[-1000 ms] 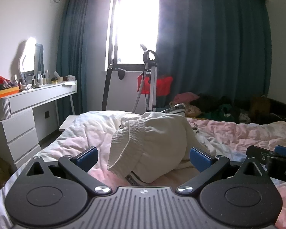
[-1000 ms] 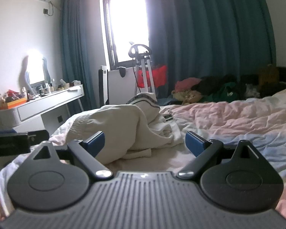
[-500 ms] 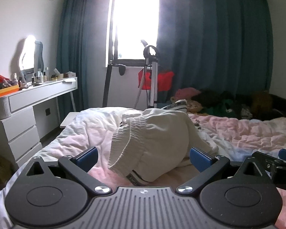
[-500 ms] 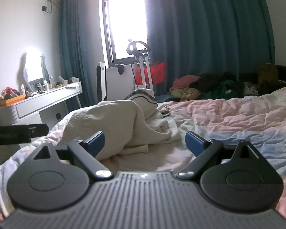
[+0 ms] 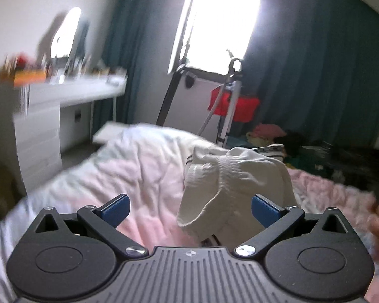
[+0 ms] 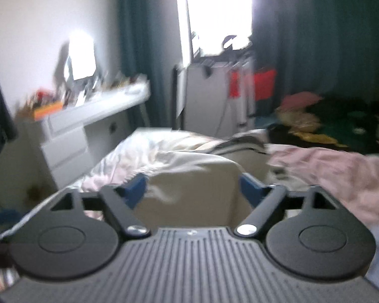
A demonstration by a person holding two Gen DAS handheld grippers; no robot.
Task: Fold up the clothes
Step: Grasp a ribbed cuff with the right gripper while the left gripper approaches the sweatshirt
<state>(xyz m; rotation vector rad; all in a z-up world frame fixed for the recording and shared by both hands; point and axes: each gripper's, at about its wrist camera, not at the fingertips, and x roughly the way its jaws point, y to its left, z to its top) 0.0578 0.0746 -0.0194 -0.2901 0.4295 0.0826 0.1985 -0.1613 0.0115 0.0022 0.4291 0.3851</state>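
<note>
A crumpled white knit garment (image 5: 235, 184) with a ribbed hem lies in a heap on the pink and white bedding (image 5: 139, 171). My left gripper (image 5: 189, 208) is open, low over the bed, with the garment's hem hanging just ahead of its right finger. In the blurred right wrist view the same garment (image 6: 189, 176) fills the gap ahead of my open right gripper (image 6: 193, 186), very close to it. Neither gripper holds anything.
A white dressing table (image 5: 50, 106) with a lit mirror and clutter stands at the left. A metal stand with a red bag (image 5: 233, 103) is by the window. A pile of mixed clothes (image 5: 315, 149) lies at the far right of the bed.
Both grippers have moved forward and swung, blurring the views. The right gripper has come much closer to the white garment. Both stay open.
</note>
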